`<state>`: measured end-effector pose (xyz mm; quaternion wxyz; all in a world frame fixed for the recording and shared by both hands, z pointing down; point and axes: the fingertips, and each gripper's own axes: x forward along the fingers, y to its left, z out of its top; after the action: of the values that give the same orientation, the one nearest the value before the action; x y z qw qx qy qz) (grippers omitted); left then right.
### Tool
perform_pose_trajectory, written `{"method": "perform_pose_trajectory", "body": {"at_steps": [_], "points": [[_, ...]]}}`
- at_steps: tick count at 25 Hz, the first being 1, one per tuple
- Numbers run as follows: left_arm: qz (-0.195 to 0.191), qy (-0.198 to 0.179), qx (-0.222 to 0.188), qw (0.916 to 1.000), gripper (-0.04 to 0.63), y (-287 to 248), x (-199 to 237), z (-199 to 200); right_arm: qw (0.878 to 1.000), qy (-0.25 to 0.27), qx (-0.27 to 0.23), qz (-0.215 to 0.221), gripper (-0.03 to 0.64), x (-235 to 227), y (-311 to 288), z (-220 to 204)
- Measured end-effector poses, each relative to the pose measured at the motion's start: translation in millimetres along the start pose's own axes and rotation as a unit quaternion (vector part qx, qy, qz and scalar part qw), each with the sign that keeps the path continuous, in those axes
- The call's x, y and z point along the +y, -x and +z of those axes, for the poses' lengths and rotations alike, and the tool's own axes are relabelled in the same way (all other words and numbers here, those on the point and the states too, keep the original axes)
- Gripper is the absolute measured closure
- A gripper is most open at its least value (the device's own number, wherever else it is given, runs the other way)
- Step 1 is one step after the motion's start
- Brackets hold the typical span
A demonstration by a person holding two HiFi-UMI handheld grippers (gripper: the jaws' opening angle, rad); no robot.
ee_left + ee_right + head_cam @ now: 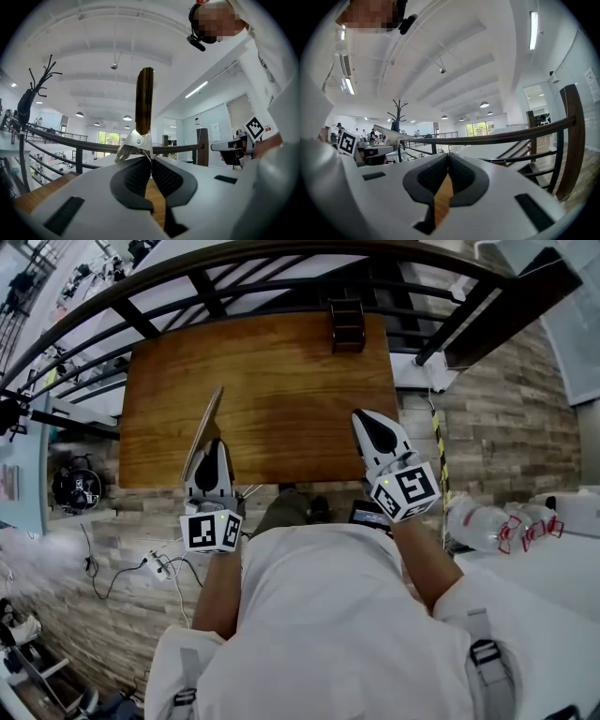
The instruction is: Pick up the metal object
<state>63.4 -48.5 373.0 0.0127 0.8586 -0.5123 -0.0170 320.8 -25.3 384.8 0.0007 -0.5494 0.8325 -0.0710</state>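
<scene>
My left gripper (pixel 214 446) is shut on the metal object (pixel 205 426), a thin tool with a shiny riveted metal end (pixel 133 143) and a dark wooden handle (pixel 144 99). The jaws pinch the metal end, and the handle sticks out past the fingertips over the left part of the wooden table (pixel 281 390). In the right gripper view the tool (pixel 388 133) shows as a pale wedge at the left. My right gripper (pixel 366 420) hovers over the table's near right part, shut with nothing between its pads (pixel 461 174).
A small dark object (pixel 348 324) stands at the table's far edge. A curved dark railing (pixel 234 277) runs beyond the table. Clear plastic bottles (pixel 497 526) lie to my right. Cables and a power strip (pixel 155 565) lie on the floor at the left.
</scene>
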Motion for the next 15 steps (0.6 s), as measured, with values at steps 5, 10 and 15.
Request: {"method": "perform_pose_trajectory", "body": {"at_steps": [5,10,15], "points": [[-0.008,0.010,0.002,0.9999,0.575,-5.6,-3.8,-1.6,1.000,-0.004,0.001,0.000,0.594,-3.9,1.2,-1.3],[-0.014,0.016,0.007,0.9997,0.575,-9.3,-10.5,-3.3,1.000,-0.013,0.000,-0.001,0.594,-10.3,6.6,-3.7],[-0.021,0.017,0.012,0.9996,0.575,-13.9,-15.7,-5.8,0.999,-0.034,-0.010,0.002,0.594,-14.4,7.5,-3.5]]}}
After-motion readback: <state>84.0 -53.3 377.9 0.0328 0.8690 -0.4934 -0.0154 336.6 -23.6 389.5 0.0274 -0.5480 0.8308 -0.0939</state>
